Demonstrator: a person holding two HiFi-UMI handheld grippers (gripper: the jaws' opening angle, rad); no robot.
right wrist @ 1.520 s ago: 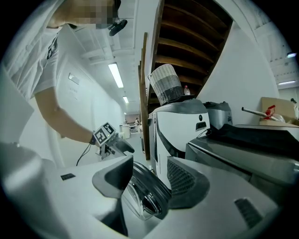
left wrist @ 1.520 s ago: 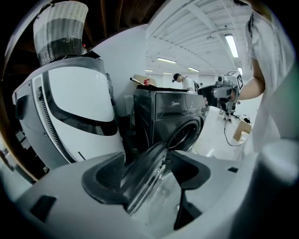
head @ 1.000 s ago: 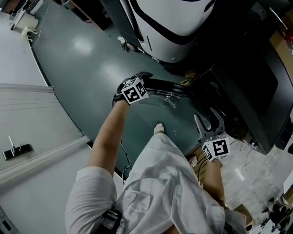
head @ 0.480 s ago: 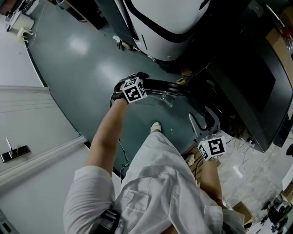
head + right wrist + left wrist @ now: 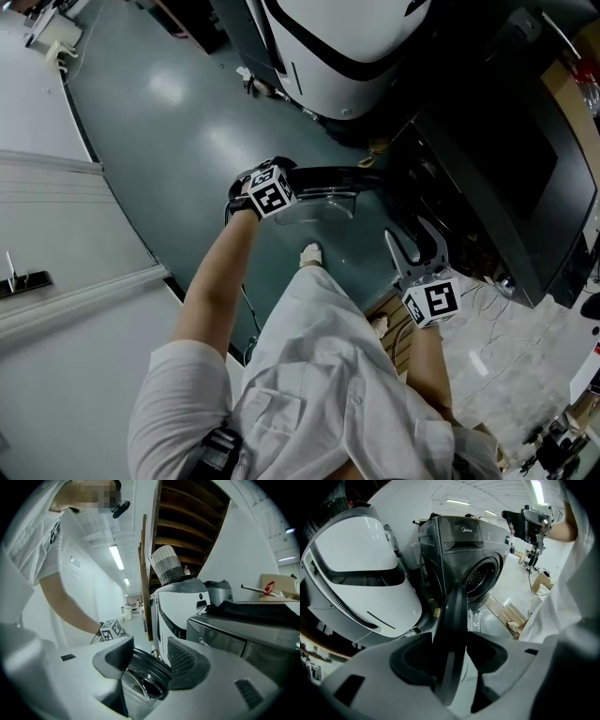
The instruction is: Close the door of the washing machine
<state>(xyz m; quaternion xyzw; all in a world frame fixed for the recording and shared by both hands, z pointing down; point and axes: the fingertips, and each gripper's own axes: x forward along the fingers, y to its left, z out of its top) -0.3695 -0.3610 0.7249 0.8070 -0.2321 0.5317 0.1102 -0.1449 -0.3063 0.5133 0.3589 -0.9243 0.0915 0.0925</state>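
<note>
The dark front-loading washing machine (image 5: 497,159) stands at the right, its round door (image 5: 323,199) swung open over the floor. My left gripper (image 5: 292,172) points steeply down at the door's outer edge. In the left gripper view the door's dark rim (image 5: 454,616) runs between the jaws of the left gripper (image 5: 449,656). The jaws are closing; the rim lies against one pad, with a gap at the other. My right gripper (image 5: 416,246) hangs open and empty near the machine's front, apart from the door. Past the right gripper (image 5: 147,660) I see the door's glass (image 5: 147,679).
A big white rounded machine (image 5: 347,37) stands beside the washer. The person's shoe (image 5: 309,253) is on the green floor just below the door. Cables (image 5: 487,281) lie on the floor at the right. A white wall panel (image 5: 56,234) bounds the left.
My left gripper has come down a little onto the door's rim. The right gripper has shifted slightly to the left. The door stays open.
</note>
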